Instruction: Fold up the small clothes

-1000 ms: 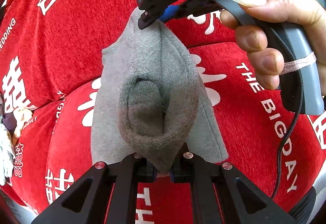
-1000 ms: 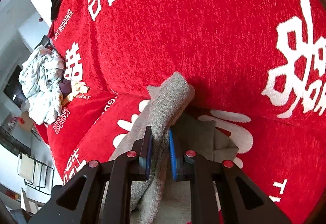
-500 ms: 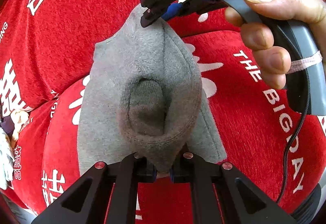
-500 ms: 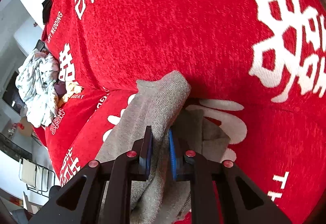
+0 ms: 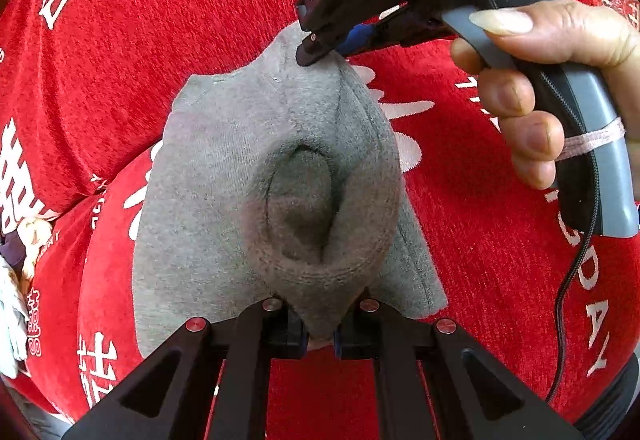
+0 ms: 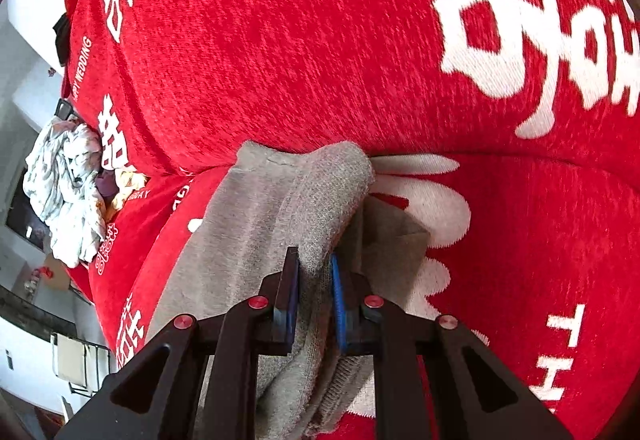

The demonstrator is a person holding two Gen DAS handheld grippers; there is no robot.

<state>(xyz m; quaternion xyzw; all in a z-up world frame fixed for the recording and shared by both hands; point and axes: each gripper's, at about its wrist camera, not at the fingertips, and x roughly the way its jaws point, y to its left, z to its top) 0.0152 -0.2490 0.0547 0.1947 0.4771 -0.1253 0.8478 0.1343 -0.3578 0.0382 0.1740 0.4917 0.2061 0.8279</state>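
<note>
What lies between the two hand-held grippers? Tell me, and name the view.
Only the grey garment itself: it spans from the left hand-held gripper, clamped on its hem, up to the right hand-held gripper, pinching its far edge. The left wrist view shows this.

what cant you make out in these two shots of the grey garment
- What kind of garment it is: left wrist view, it is bunched and its lower edge is hidden behind the left gripper.
- The fabric under the raised fold: right wrist view, covered by the fold and the right gripper.
- The clothes pile: right wrist view, too small and warped at the left edge.
- The white lettering on the red cover: cut off by the edges in both views.
</note>
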